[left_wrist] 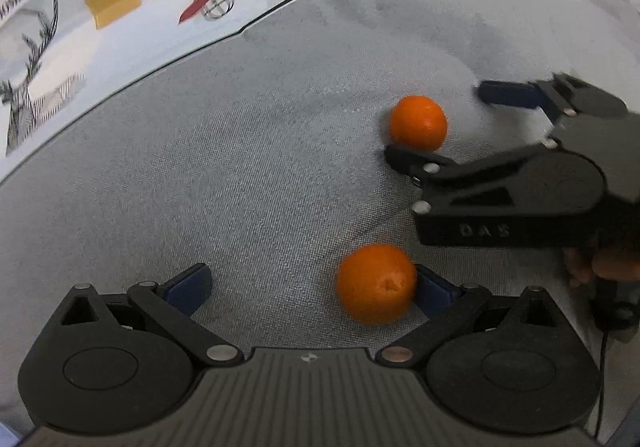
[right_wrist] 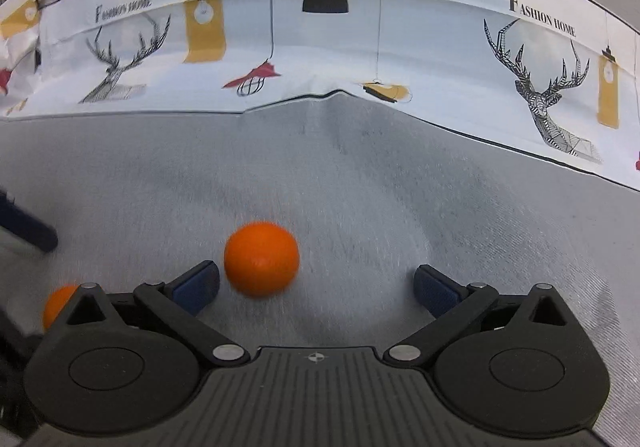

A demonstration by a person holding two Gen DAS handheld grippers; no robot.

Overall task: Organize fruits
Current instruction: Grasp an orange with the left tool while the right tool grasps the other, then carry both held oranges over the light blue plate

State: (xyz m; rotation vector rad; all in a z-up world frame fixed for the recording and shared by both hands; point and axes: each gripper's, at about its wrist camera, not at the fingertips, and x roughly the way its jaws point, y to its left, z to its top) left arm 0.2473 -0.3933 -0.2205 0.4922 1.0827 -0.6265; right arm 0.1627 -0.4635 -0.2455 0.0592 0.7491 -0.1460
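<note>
Two round orange fruits lie on the grey woven cloth (left_wrist: 240, 175); the nearer orange (left_wrist: 376, 283) sits between the released left gripper (left_wrist: 308, 287) fingers, against its right blue pad (left_wrist: 434, 293); the farther orange (right_wrist: 262, 265) lies inside the wide-open right gripper (right_wrist: 316, 287), unheld, beside its left finger; a white printed fabric (right_wrist: 320, 59) lies behind.

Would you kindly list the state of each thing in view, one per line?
Left gripper: jaws open, near orange against its right pad, not clamped.
Right gripper: jaws open wide, nothing held.
Near orange: whole, resting on the cloth.
Far orange: whole, on the cloth, between the right jaws.
Grey cloth: spread out, slightly creased.
</note>
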